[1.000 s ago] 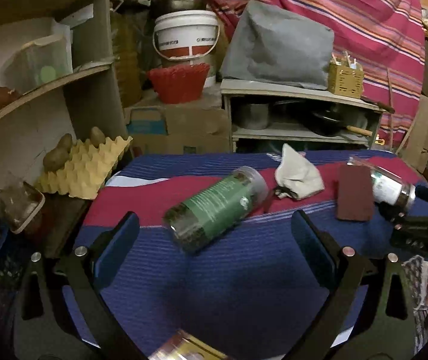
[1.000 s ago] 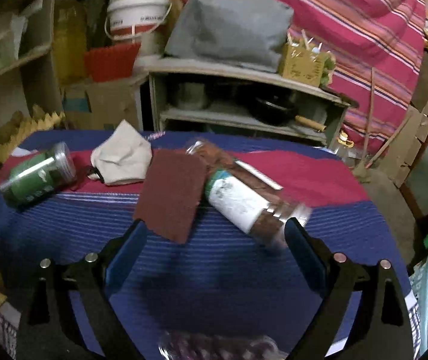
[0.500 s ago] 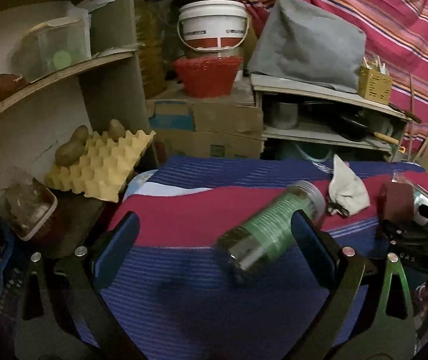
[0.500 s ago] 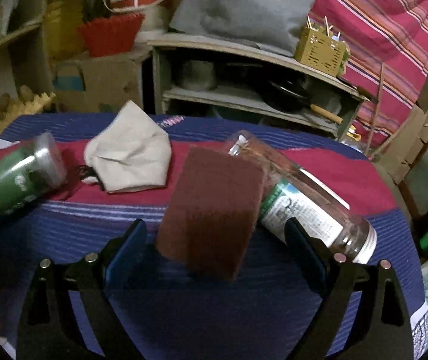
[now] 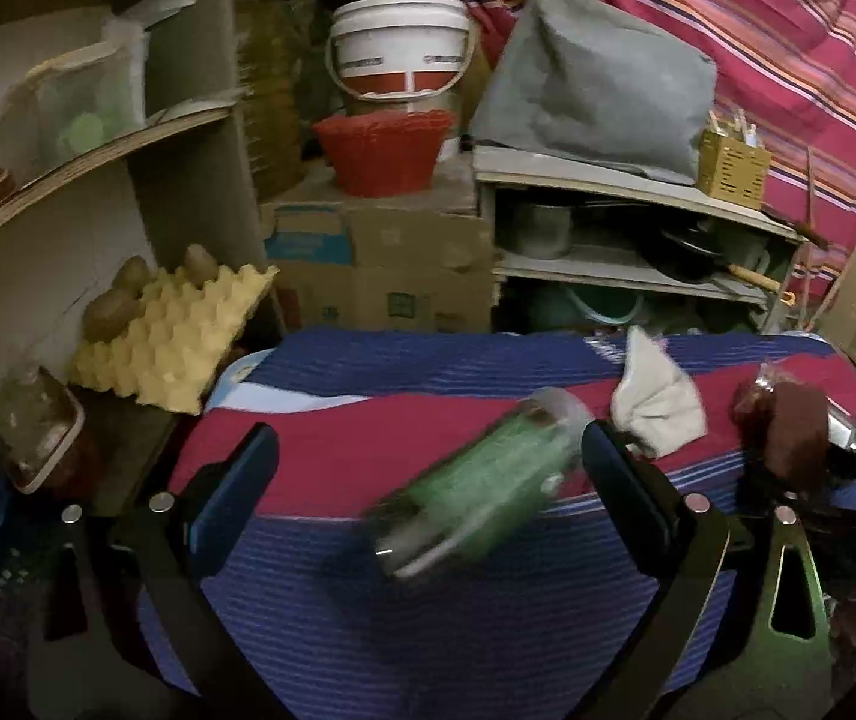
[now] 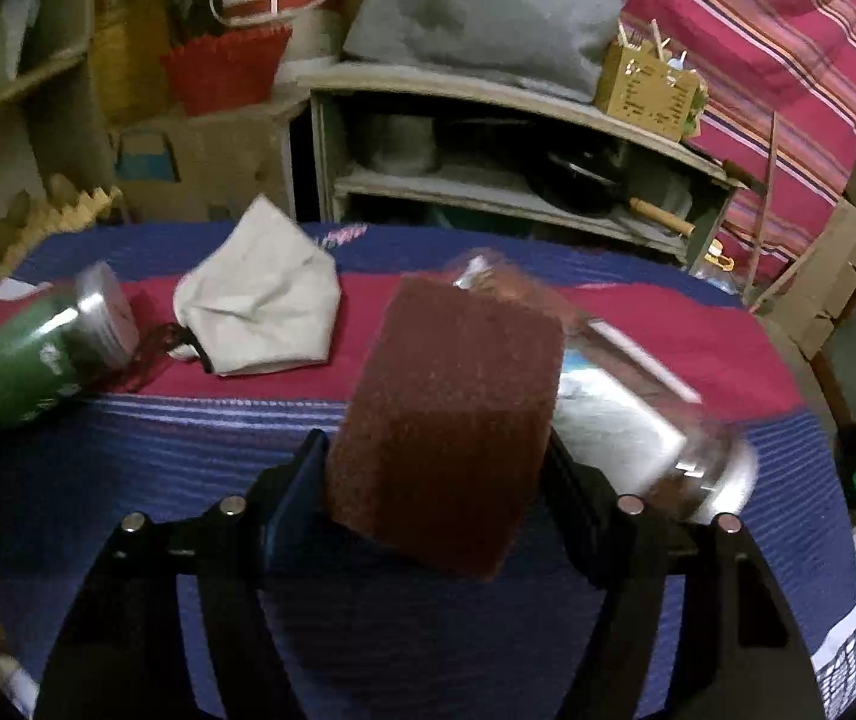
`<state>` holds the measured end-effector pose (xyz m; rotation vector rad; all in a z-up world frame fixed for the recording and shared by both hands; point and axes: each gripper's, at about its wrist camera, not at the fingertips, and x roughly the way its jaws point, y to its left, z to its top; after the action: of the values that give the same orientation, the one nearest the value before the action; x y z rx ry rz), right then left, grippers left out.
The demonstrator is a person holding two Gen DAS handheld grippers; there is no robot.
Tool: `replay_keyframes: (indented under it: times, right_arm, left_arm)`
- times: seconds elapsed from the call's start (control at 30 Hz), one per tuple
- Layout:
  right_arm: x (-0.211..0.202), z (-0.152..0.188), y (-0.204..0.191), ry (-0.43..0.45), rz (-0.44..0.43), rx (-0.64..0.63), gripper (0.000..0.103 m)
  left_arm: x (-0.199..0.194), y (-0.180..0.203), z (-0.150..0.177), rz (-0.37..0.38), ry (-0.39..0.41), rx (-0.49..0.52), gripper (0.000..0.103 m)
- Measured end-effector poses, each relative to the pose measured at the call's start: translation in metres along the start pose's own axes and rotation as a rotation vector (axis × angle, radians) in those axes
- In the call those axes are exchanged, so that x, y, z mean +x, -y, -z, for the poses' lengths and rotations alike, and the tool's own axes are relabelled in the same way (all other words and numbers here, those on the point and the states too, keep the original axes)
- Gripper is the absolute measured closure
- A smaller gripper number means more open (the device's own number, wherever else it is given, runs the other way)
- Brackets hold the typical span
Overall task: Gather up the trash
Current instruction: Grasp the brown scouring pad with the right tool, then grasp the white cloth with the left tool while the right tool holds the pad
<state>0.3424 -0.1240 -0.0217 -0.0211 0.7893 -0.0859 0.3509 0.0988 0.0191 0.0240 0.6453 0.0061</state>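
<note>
Counter (image 5: 488, 630) w/ blue-and-red striped cloth took up most of both views.

Green-label jar (image 5: 476, 498) lay on its side on the cloth, blurred, lid end pointing up-right, base toward the camera. It sat between the fingers of the left tool (image 5: 428, 480) but nearer the right finger; fingers spread wide, nothing gripped, no contact seen.

Clear jar (image 6: 638, 414) w/ pale label lay on its side just behind and right of the brown pad, also blurred.

Brown scouring pad (image 6: 446, 420) was between the fingers of the right tool (image 6: 437, 480), raised at a tilt, both fingers pressed against its lower edges: clamped on the pad.

Crumpled white cloth (image 6: 260, 300) lay on the red stripe, left of the pad, well apart from the right tool; green-label jar's lid was just beside its left edge.
</note>
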Motion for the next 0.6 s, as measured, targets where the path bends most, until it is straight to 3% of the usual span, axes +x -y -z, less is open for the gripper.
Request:
replay_keyframes:
  times: [0.13, 0.4, 0.6]
  right_arm:
    - [-0.029, 0.004, 0.033, 0.053, 0.007, -0.025, 0.034]
    - [-0.039, 0.002, 0.104, 0.065, 0.002, 0.056, 0.034]
    - [-0.031, 0.018, 0.142, 0.053, 0.007, 0.100, 0.034]
  left_arm:
    - [0.006, 0.034, 0.000, 0.044, -0.012, 0.037, 0.006]
    - [0.028, 0.106, 0.005, 0.100, -0.019, 0.113, 0.006]
    - [0.063, 0.151, 0.008, 0.083, -0.051, 0.172, 0.006]
